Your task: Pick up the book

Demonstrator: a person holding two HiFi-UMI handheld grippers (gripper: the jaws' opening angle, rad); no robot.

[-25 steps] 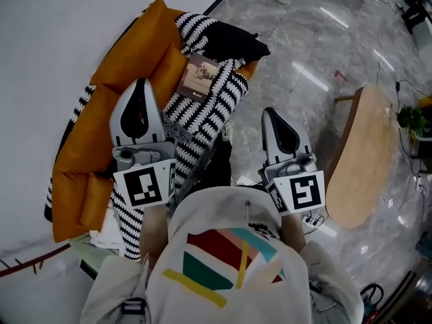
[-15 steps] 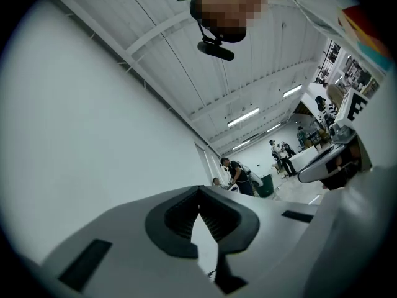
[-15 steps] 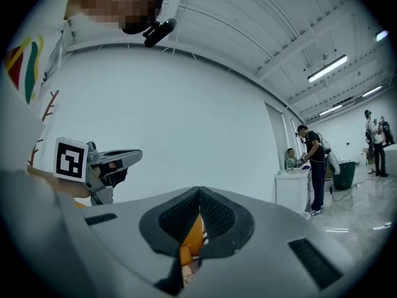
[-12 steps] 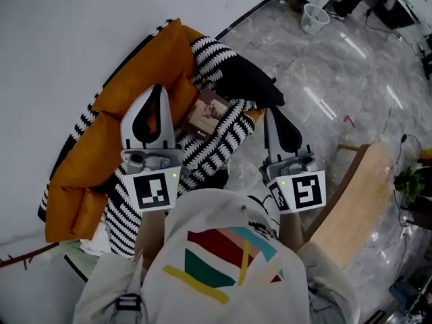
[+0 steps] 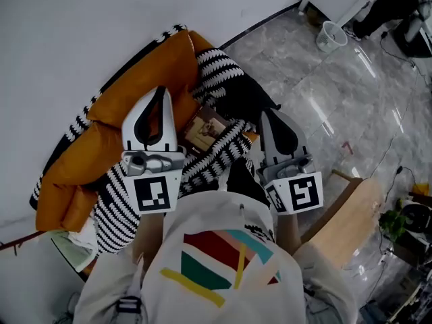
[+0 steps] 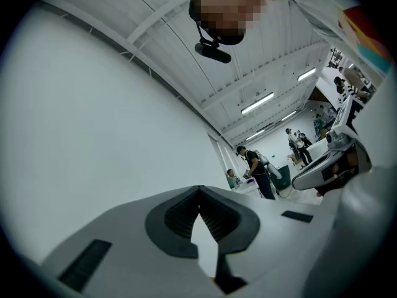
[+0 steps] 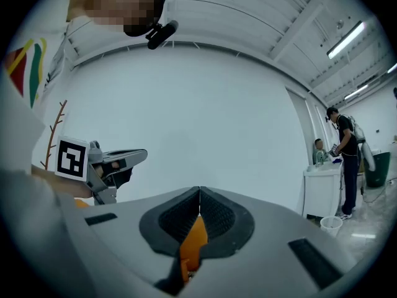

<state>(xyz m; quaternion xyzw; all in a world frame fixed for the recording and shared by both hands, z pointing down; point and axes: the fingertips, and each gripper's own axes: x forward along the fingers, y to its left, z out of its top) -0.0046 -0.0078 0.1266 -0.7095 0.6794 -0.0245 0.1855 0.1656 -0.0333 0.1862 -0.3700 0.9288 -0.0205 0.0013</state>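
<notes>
Both grippers now sit lower against the sofa than a second ago, so the book (image 5: 205, 128), which lay above their tips in the head view, now lies between them near the middle of the frame, and the wooden table (image 5: 344, 225) has slid to the lower right corner. It rests cover up on the black-and-white striped blanket (image 5: 216, 73) spread over the orange sofa (image 5: 135, 93), just left of a black cushion (image 5: 246, 96); its brown cover carries a picture, and any title is too small to read. Left of the book, the left gripper (image 5: 160, 90) points toward the upper edge of the frame with its jaws closed tip to tip on nothing; its own view shows only white wall past them. To the book's right, the right gripper (image 5: 268, 112) is likewise pinched together and empty, with orange sofa showing through the slot behind its tips. Neither touches the book. Each gripper's marker cube shows a black-and-white square code and no letters. The person's white shirt (image 5: 223, 262) bears red, green, yellow and pale blue bars without words. A white bin (image 5: 329, 36) stands on the grey marbled floor at the upper right
</notes>
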